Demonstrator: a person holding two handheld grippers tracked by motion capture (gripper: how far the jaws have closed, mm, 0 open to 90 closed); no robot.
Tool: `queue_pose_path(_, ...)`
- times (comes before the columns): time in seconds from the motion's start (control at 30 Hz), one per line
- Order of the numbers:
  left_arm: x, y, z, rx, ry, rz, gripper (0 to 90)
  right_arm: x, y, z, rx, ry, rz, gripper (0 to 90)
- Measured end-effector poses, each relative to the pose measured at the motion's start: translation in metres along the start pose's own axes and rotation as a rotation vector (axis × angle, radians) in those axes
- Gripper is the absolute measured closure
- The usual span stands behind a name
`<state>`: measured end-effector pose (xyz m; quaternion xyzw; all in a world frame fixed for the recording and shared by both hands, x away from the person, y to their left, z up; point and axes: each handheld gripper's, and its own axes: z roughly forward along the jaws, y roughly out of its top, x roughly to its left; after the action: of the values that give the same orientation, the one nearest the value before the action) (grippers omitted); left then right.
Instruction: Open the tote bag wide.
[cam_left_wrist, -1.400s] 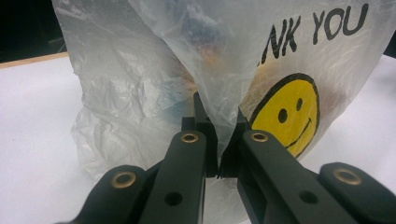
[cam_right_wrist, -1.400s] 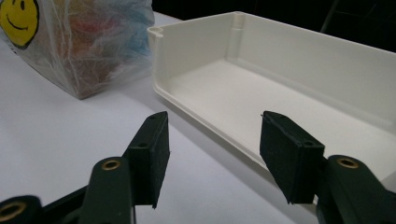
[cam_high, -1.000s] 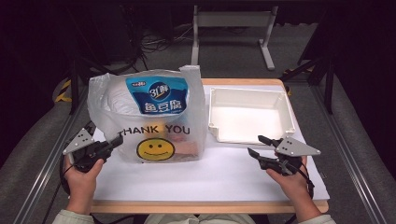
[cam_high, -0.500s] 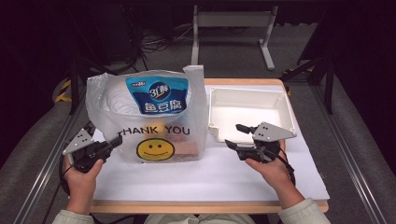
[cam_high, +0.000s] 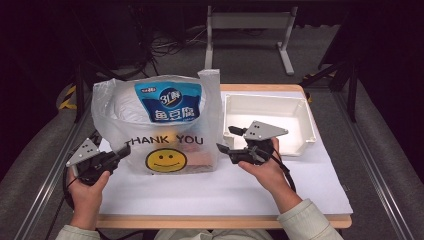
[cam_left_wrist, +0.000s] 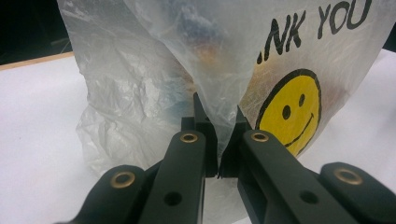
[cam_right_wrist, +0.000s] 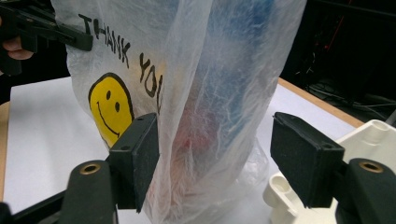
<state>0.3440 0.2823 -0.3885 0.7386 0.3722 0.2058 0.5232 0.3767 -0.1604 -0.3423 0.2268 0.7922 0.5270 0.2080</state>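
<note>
A translucent plastic bag (cam_high: 165, 135) printed "THANK YOU" with a yellow smiley stands upright on the white table cover. A blue food packet (cam_high: 168, 102) and other blurred items show through it. My left gripper (cam_high: 124, 150) is at the bag's lower left. In the left gripper view the left gripper (cam_left_wrist: 217, 105) is shut on a fold of the bag (cam_left_wrist: 140, 84). My right gripper (cam_high: 225, 138) is at the bag's right side. In the right gripper view the right gripper (cam_right_wrist: 215, 144) is open, with the bag's edge (cam_right_wrist: 210, 70) between its jaws, untouched by the far pad.
A white plastic tray (cam_high: 270, 112) sits just right of the bag, behind my right gripper; its corner (cam_right_wrist: 373, 135) shows close by the right jaw. The wooden table edge (cam_high: 220, 220) runs along the front. A metal stand (cam_high: 247, 20) is beyond the table.
My right gripper has moved left from the table's front right to the bag's right side, still open. The left gripper and the bag have stayed put.
</note>
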Motion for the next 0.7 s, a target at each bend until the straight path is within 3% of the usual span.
queue_pose_path(0.27,0.0,-0.001,0.0,0.003,0.0,0.006,89.3,0.001,-0.003,0.023,0.03,0.039,0.038,32.4)
queue_pose_path(0.47,0.0,-0.001,0.001,-0.002,-0.004,0.009,89.3,0.003,-0.005,0.029,0.066,0.008,0.024,63.3)
queue_pose_path(0.7,-0.001,-0.001,0.0,-0.002,-0.004,0.011,89.2,0.004,-0.006,0.029,0.061,0.007,0.015,86.3)
